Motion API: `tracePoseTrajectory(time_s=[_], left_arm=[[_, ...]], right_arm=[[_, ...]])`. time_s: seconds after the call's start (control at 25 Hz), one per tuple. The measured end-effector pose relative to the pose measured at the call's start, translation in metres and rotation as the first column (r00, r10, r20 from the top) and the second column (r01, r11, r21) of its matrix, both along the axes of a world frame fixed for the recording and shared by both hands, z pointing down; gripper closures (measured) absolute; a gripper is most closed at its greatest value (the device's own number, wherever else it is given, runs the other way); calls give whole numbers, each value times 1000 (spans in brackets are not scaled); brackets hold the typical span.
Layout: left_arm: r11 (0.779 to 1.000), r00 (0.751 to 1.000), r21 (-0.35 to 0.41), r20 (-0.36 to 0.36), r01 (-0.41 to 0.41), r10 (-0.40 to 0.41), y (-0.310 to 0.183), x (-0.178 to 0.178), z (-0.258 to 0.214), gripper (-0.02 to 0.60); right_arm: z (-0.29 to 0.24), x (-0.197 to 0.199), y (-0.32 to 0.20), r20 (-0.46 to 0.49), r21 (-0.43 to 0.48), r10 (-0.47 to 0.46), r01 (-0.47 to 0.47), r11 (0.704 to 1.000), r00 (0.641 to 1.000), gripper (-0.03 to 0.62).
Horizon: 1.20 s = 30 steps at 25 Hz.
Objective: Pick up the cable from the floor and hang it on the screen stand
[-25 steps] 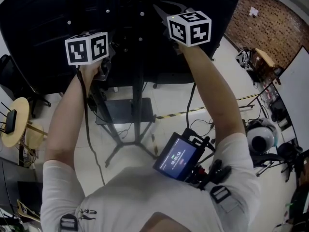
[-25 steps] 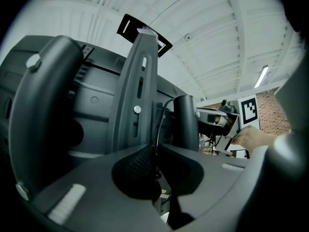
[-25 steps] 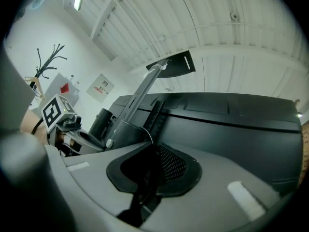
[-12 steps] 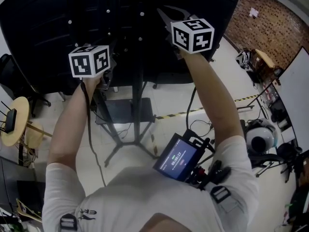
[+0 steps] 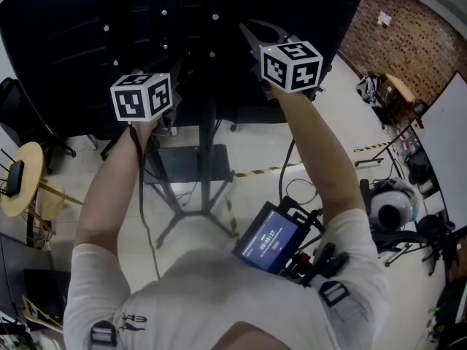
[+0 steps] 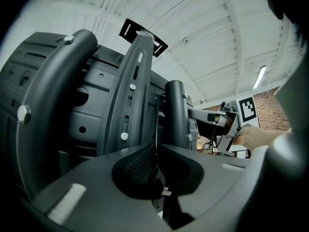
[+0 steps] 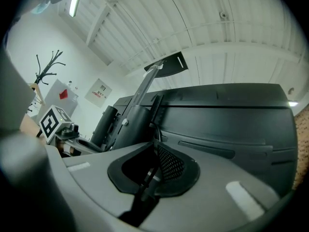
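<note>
Left of the screen stand (image 5: 207, 159), the left gripper (image 6: 155, 150) has its jaws pinched narrow on the thin black cable (image 5: 139, 195). The cable hangs down beside the stand, and its lower end is cut off behind the person's shirt (image 5: 219, 297). Right of the stand, the right gripper (image 7: 155, 146) has just been closing, with its jaws clamped on the cable. The span between the grippers is lost against the dark screen (image 5: 66, 42).

Head view down; gripper views share screen stand (image 6: 176, 112)
</note>
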<state>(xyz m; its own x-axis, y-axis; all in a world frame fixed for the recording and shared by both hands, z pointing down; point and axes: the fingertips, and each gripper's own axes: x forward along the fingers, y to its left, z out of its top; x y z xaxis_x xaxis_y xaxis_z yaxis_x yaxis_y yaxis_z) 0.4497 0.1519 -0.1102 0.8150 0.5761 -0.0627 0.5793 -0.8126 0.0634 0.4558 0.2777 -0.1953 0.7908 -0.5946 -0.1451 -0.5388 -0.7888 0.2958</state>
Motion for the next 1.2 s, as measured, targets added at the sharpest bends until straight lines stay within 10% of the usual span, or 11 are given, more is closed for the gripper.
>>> tracePoseTrajectory(time_s=[1.2], left_arm=[[999, 995, -36, -90, 37, -40, -22, -55, 26, 535]], right_arm=[[68, -62, 29, 45, 103, 84, -89, 991, 995, 565]])
